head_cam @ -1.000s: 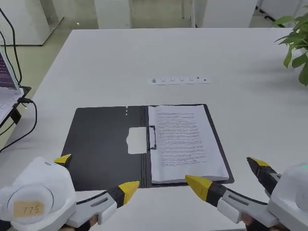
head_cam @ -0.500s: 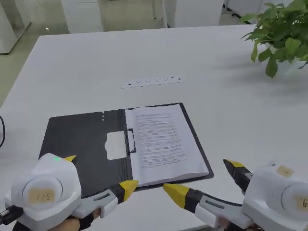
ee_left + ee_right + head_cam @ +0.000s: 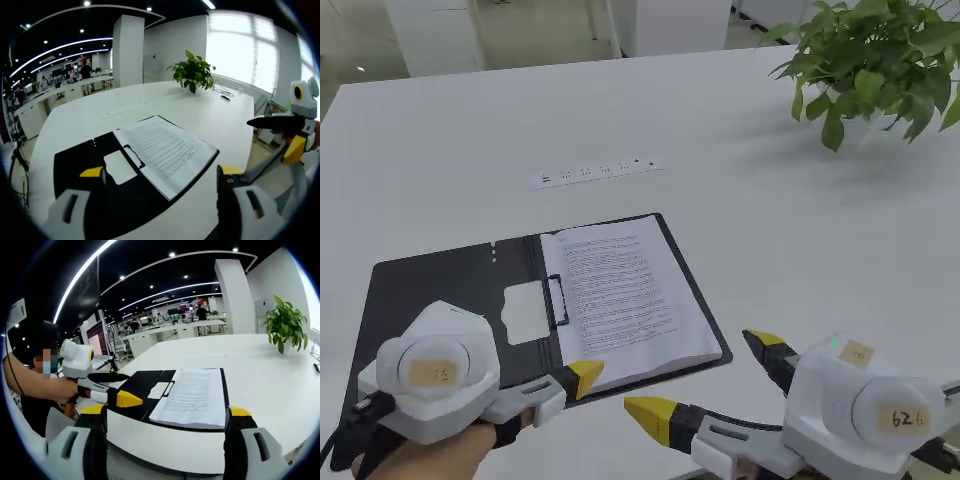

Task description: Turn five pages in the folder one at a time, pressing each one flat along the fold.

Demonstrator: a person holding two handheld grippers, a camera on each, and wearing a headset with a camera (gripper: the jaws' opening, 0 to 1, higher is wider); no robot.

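Right, left gripper view: the left gripper (image 3: pixel 161 171) has its jaws spread wide w/ nothing btw them. The folder (image 3: pixel 75 165) lies open & flat on the white table (image 3: pixel 210 115) just ahead. The stack of pages (image 3: pixel 165 152) sits on its right half. The left half is bare black cover w/ a white patch (image 3: pixel 119 167) beside the clip (image 3: pixel 132 156) at the fold. The right gripper (image 3: pixel 274 135) shows at the right, off the folder, jaws apart & empty. A potted plant (image 3: pixel 192 72) stands at the table's far side.

Right gripper view: its own jaws are wide apart, holding nothing. The folder is ahead btw them, pages toward the right. The left gripper shows at the left, on a person's arm (image 3: pixel 35 382), its yellow tip over the folder's near left part.

Head view: the folder sits ctr-left, top page flat. The left gripper is low at left, one yellow tip at the folder's near edge by the pages' near-left corner; can't tell if it touches. The right gripper is low at right, over bare table just off the folder's near right corner. A power strip (image 3: pixel 595 172) lies beyond the folder, well apart; the plant is top right.
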